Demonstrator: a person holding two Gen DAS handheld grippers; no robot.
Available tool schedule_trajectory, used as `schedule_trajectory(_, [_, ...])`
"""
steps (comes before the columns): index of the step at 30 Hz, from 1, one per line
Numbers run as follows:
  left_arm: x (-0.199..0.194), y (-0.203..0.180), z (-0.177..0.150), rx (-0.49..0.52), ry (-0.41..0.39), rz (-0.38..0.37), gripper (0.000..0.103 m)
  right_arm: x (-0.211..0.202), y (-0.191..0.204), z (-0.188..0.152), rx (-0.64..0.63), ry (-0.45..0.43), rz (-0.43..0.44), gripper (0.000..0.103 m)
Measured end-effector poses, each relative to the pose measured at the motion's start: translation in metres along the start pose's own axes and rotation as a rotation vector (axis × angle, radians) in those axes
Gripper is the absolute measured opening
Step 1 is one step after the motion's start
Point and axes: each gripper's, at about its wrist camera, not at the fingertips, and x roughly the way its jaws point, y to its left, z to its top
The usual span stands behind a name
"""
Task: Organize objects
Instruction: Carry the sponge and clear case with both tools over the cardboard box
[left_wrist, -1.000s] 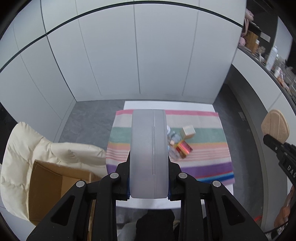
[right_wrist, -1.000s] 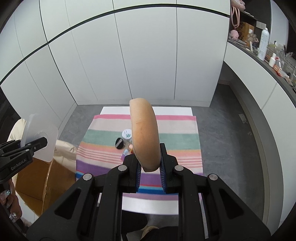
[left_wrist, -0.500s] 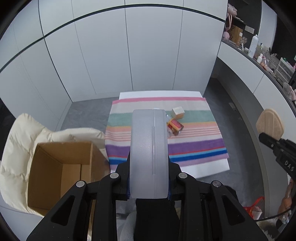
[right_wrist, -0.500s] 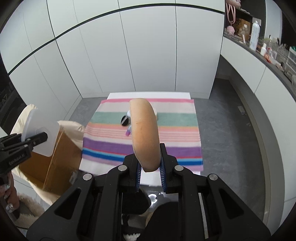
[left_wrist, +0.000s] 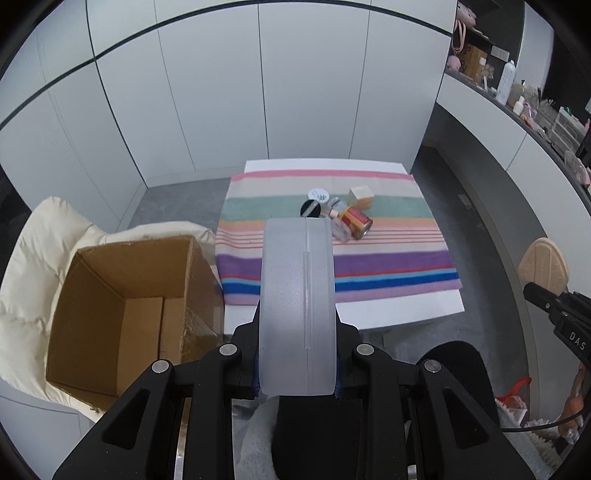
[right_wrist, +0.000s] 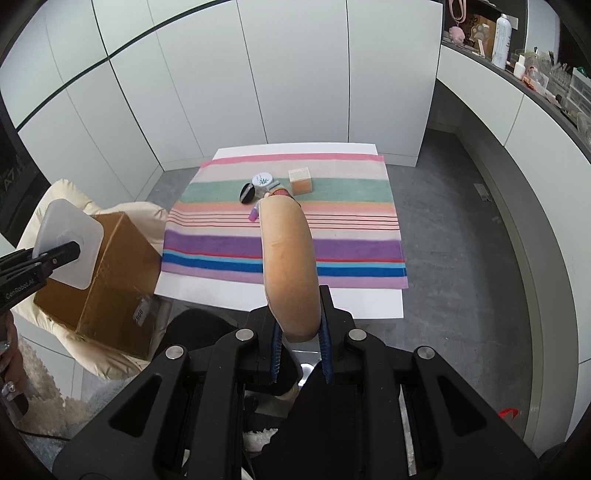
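My left gripper (left_wrist: 297, 384) is shut on a frosted white rounded case (left_wrist: 297, 295), seen edge-on. In the right wrist view the same case (right_wrist: 70, 240) hangs over the near corner of an open cardboard box (right_wrist: 107, 280). My right gripper (right_wrist: 300, 350) is shut on a tan rounded puff (right_wrist: 290, 266), which also shows at the right edge of the left wrist view (left_wrist: 543, 262). The empty box (left_wrist: 125, 302) sits left of the case. On the striped cloth (left_wrist: 388, 258) lie a white jar (left_wrist: 318, 194), a black compact (left_wrist: 310, 209), a red-gold can (left_wrist: 356, 221) and a beige cube (left_wrist: 360, 195).
The box rests on a cream padded cushion (left_wrist: 33, 258) left of the white table (left_wrist: 406, 314). White cabinet doors stand behind. A cluttered counter (left_wrist: 517, 99) runs along the right. A dark-clothed knee (left_wrist: 458, 373) of the person is below the table edge.
Both grippers have drawn back from the table with their objects still gripped. The table now looks smaller and farther off, and the open box has come fully into the left wrist view.
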Motion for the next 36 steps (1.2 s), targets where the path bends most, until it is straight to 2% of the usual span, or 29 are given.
schedule_trajectory(13, [0.026,0.028,-0.005,-0.036,0.042,0.021,0.028,0.005,0.003,0.004,-0.002,0.0,-0.002,0.018])
schedule_trajectory(20, [0.037,0.047,-0.009,-0.081,0.067,0.037,0.028,0.017,0.021,0.015,-0.055,0.021,0.019,0.018])
schedule_trajectory(28, [0.041,0.089,-0.028,-0.173,0.097,0.09,0.028,0.035,0.073,0.02,-0.167,0.032,0.083,0.018])
schedule_trajectory(36, [0.03,0.139,-0.056,-0.268,0.106,0.138,0.028,0.051,0.142,0.016,-0.289,0.055,0.176,0.018])
